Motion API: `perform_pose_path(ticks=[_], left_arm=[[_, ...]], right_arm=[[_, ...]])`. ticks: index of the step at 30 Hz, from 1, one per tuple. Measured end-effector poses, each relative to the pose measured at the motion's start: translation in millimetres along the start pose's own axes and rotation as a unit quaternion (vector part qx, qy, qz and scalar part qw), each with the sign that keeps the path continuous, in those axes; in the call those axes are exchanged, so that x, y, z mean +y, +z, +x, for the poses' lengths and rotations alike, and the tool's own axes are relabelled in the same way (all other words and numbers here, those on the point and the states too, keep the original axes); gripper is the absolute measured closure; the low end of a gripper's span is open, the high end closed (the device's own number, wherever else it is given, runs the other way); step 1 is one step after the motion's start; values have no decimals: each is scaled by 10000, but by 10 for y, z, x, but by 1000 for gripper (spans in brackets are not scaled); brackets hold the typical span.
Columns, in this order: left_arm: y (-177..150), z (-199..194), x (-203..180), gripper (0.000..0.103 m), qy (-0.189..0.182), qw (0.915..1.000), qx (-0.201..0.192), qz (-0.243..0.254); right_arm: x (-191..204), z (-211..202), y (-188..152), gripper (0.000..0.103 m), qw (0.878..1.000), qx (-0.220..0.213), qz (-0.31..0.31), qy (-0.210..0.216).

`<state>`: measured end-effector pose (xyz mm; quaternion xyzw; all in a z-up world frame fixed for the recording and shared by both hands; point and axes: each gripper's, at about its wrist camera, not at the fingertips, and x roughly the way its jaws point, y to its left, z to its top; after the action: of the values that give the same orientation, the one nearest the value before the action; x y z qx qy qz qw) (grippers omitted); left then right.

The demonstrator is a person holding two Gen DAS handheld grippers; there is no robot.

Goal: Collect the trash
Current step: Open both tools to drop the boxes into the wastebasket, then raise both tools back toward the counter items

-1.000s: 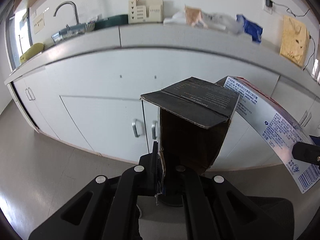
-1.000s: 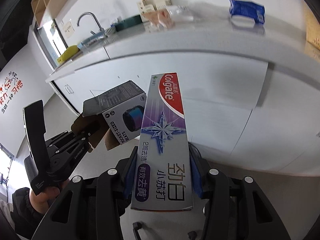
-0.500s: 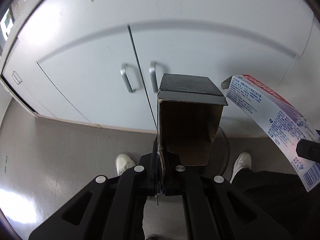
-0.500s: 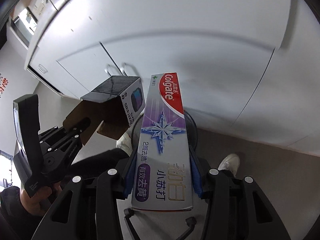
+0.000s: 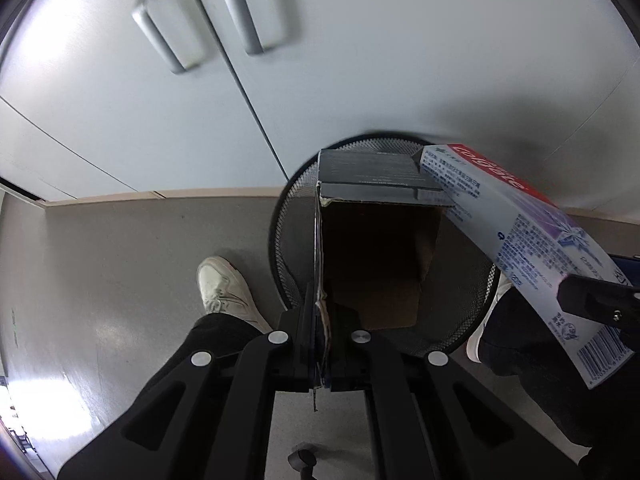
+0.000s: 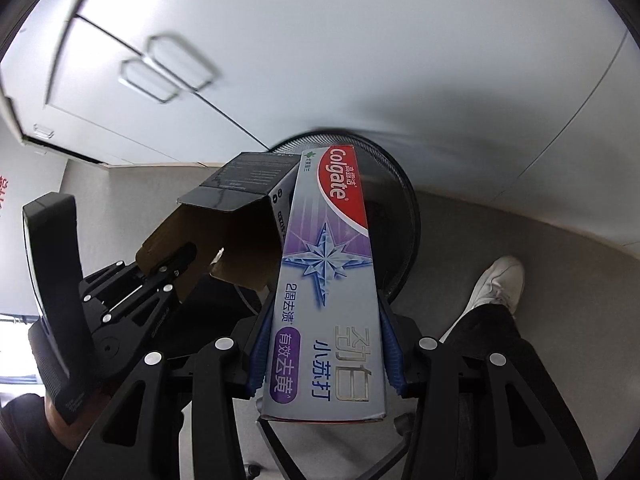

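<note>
Tightly pinched, the left gripper [image 5: 320, 336] clamps 1 frayed wall of an open black cardboard box [image 5: 376, 240], its brown inside showing. The right gripper [image 6: 324, 356] has its 2 blue-padded fingers [image 6: 256, 356] closed narrow on the sides of 1 glossy toothpaste box [image 6: 326, 280], long and flat. Both boxes hang over 1 round black wire-mesh bin [image 5: 288, 236], the toothpaste box at 3 o'clock of the black one, their far ends touching. Behind stand white cupboard doors [image 5: 360, 60] with 2 metal handles [image 5: 248, 16]; 2 white shoes [image 5: 224, 288] rest on grey floor.
</note>
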<state>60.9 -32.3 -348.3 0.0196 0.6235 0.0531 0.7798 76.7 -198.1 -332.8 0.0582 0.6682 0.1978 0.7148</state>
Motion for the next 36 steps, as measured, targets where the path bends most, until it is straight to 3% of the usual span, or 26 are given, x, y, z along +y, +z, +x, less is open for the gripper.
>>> perform_pose_path(ticks=[10,14,16,17,21,24,27,36], left_arm=[[35,270,-43,98,112,9996,205,146],[51,248,-49,96,123,9995,237,188],[56,300,-55,95,189,9992,230,266],[51,311,-67,90,220,9991,219,304],[58,292,-43,38,296,9990,135,304],[81,246,-20,21,302,9992,54,270],[109,158,-39,13,313,9989,-78,327],[218,-324,-39,9,346,9957,-686,521]], right_arm=[[-100,335,212,51,9993,274,242,52],[-124,304,224,30,9995,197,242,14],[-72,283,250,29,9997,136,215,-20],[-62,266,256,26,9997,121,209,-26],[-85,183,259,10,9996,-48,270,-28],[-68,126,263,8,9996,-164,229,-80],[-3,9,237,4,9991,-356,139,-195],[224,-569,44,4,9911,-1211,-213,-503]])
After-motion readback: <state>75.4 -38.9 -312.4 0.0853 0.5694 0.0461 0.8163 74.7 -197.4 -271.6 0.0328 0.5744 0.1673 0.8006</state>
